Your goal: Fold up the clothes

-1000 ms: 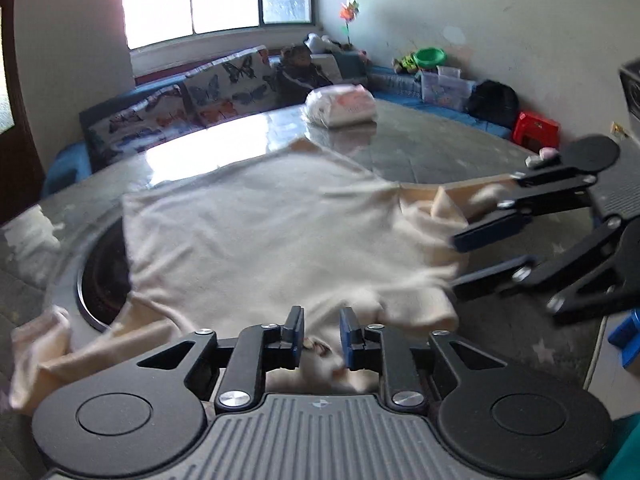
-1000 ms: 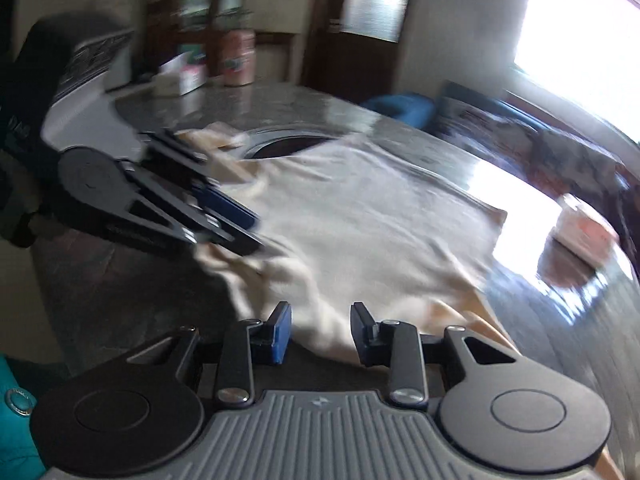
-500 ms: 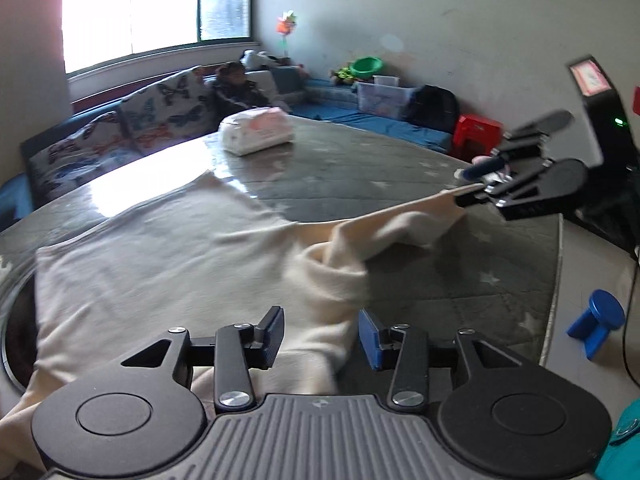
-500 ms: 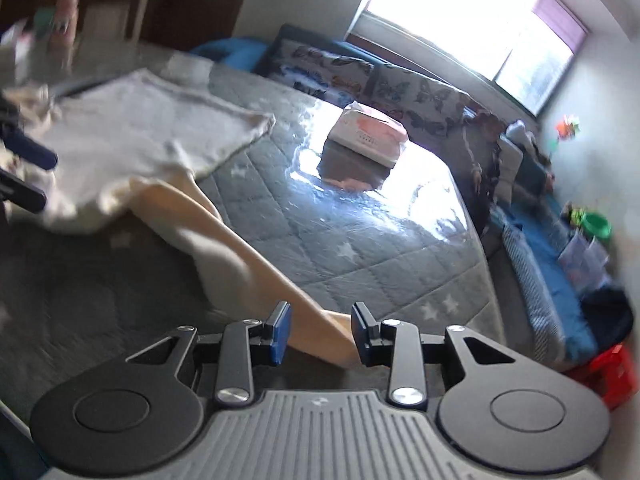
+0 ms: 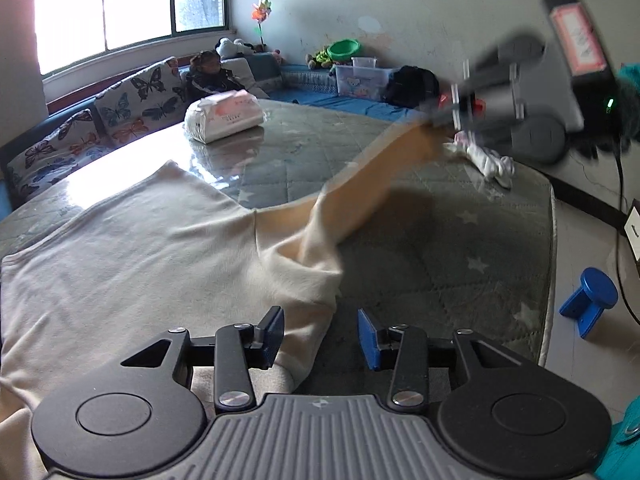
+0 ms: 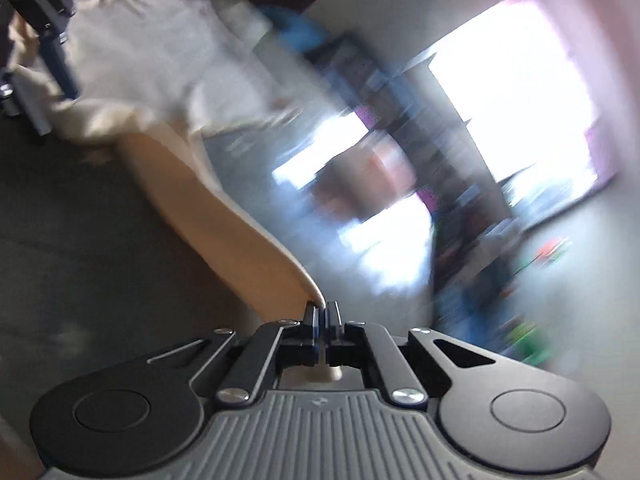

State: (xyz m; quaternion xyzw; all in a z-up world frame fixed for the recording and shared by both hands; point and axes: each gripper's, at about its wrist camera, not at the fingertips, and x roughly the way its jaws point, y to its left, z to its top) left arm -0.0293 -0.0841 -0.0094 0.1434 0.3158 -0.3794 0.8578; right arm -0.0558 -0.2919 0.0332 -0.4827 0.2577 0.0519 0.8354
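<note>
Across the round bench (image 5: 460,240), cream garment (image 5: 120,248) spread flat, sleeve (image 6: 224,224) stretched taut, its end clamped in right gripper (image 6: 322,312), left gripper (image 5: 320,334) fingers released, straddling the hem corner.

A cream garment (image 5: 132,248) and tissue pack (image 5: 222,116) lie on the quilted table (image 5: 460,256).

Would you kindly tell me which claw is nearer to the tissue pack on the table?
Right. The right claw, pinching the sleeve aloft, is partway along toward the tissue pack; the left claw hangs open at the near edge, farther off.
</note>
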